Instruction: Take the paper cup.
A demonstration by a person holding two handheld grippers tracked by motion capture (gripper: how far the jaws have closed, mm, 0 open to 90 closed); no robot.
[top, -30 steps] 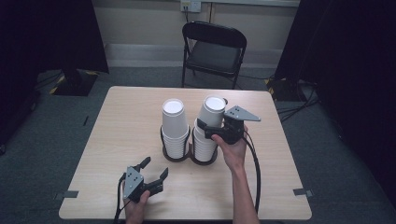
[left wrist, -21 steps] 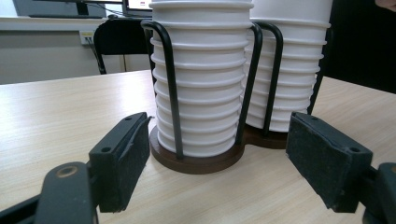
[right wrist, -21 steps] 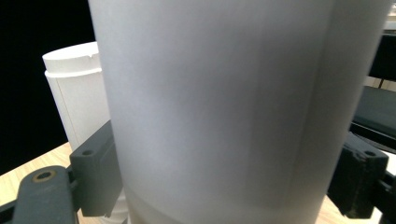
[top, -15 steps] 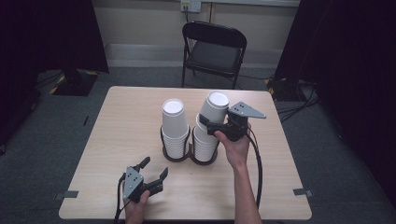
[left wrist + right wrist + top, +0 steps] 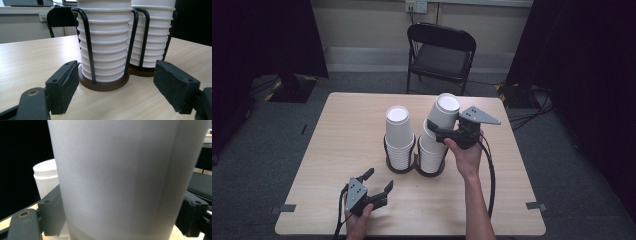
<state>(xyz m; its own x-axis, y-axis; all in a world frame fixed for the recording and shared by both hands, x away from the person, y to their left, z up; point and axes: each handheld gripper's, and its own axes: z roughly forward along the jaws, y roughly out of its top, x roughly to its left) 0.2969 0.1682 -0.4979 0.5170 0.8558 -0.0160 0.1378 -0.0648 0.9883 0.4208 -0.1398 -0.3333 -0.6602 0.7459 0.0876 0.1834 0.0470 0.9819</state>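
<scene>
Two stacks of upturned white paper cups stand in a black wire holder [image 5: 402, 168] with a brown base [image 5: 105, 85] at the table's middle. The left stack [image 5: 398, 134] is upright. Above the right stack [image 5: 432, 154], my right gripper [image 5: 441, 128] is shut on the top cup [image 5: 446, 110], which is raised and tilted to the right. That cup's wall [image 5: 120, 175] sits between the right gripper [image 5: 122, 212] jaws. My left gripper [image 5: 379, 178] rests open near the table's front edge, short of the holder. In the left gripper view, the left gripper [image 5: 116, 85] faces the left stack [image 5: 106, 47].
The light wooden table [image 5: 337, 130] has bare room left and right of the holder. A black folding chair [image 5: 439, 50] stands behind its far edge. Dark curtains hang on both sides, and cables [image 5: 532, 117] lie on the floor at the right.
My right gripper has lifted the top cup off the right stack, upward and slightly right, tilting it. The left gripper has stayed put, open.
</scene>
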